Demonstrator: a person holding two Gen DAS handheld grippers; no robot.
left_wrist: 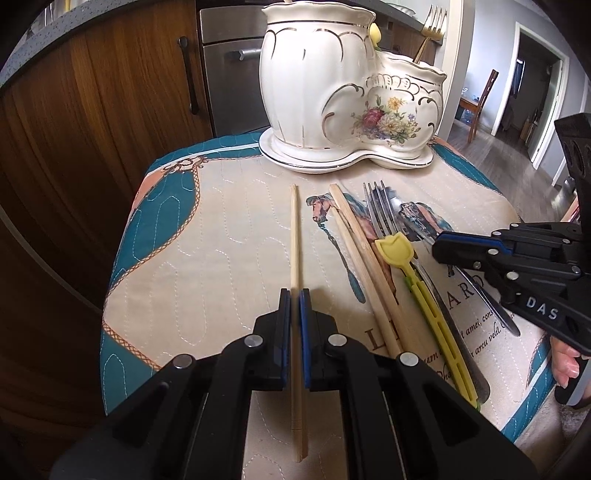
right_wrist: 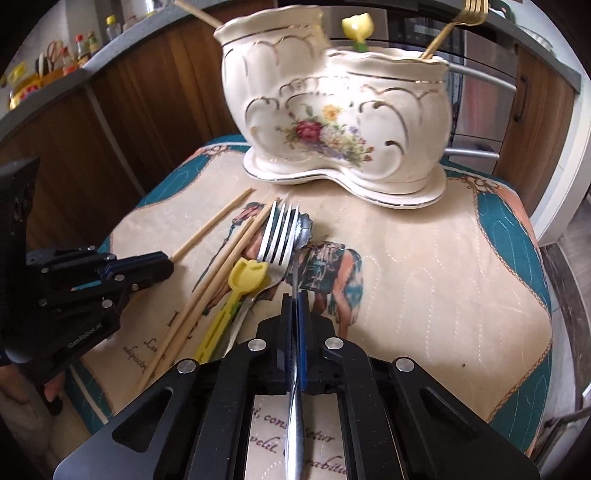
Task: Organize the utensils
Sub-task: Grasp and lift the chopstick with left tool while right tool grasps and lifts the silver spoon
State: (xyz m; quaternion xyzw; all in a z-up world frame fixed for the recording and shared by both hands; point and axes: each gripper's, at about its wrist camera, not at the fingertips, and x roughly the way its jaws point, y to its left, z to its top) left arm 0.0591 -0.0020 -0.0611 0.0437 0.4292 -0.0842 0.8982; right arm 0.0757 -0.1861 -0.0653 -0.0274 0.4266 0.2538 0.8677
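Pinching: left tool (left_wrist: 294, 295) on slim wooden chopstick (left_wrist: 294, 236), right tool (right_wrist: 295, 297) on shiny steel spoon (right_wrist: 300, 236).

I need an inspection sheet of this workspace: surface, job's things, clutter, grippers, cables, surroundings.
Surface: quilted cloth, horse print.
Job's things: ceramic holder at the back, gold fork inside; loose chopsticks, fork, yellow pick on the cloth.
Clutter: nothing seen.
Grippers: left hand-held gripper shut on single chopstick; right hand-held gripper shut on spoon.
Cables: nothing seen.
Surroundings: wooden cabinets, doorway.
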